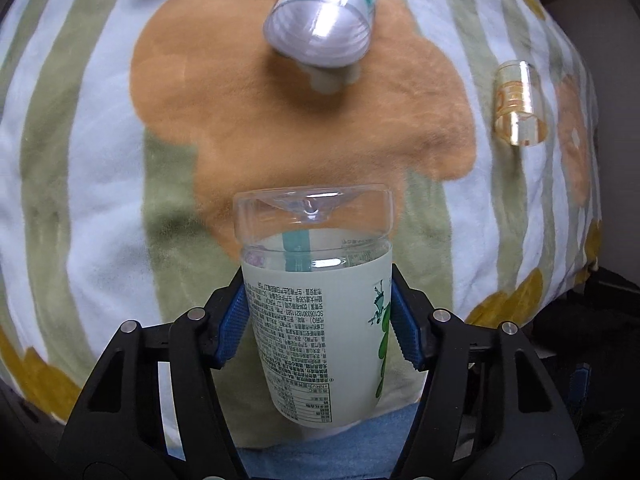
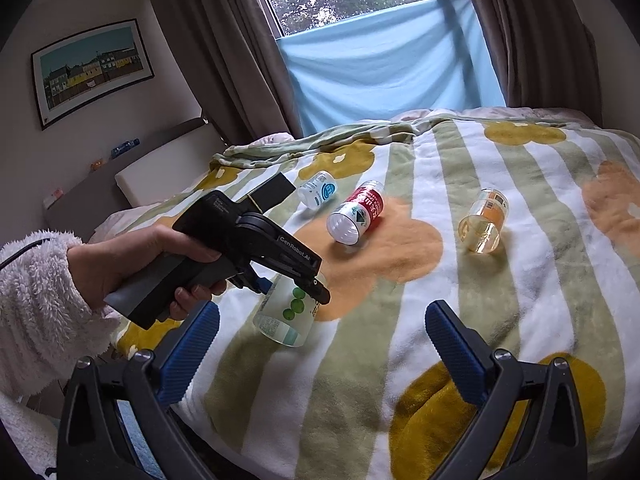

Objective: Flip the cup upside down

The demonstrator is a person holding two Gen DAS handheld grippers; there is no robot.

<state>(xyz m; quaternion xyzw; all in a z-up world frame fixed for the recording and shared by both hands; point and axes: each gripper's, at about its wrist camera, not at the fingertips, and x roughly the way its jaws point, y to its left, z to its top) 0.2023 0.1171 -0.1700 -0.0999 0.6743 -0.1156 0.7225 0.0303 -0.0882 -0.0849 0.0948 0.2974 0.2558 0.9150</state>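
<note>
My left gripper (image 1: 318, 320) is shut on a clear plastic cup (image 1: 316, 304) with a pale green label, printed text and green fruit. The blue pads press its two sides. The cup's clear base points away from me, above the blanket. In the right wrist view the same cup (image 2: 286, 314) hangs tilted in the left gripper (image 2: 304, 280), just above the bed. My right gripper (image 2: 320, 340) is open and empty, low over the near part of the bed.
A striped flower blanket (image 2: 440, 280) covers the bed. On it lie a red-labelled cup (image 2: 354, 216), an amber cup (image 2: 482, 222) and a white bottle (image 2: 318, 190). The red cup (image 1: 324, 20) and amber cup (image 1: 518, 108) also show in the left wrist view.
</note>
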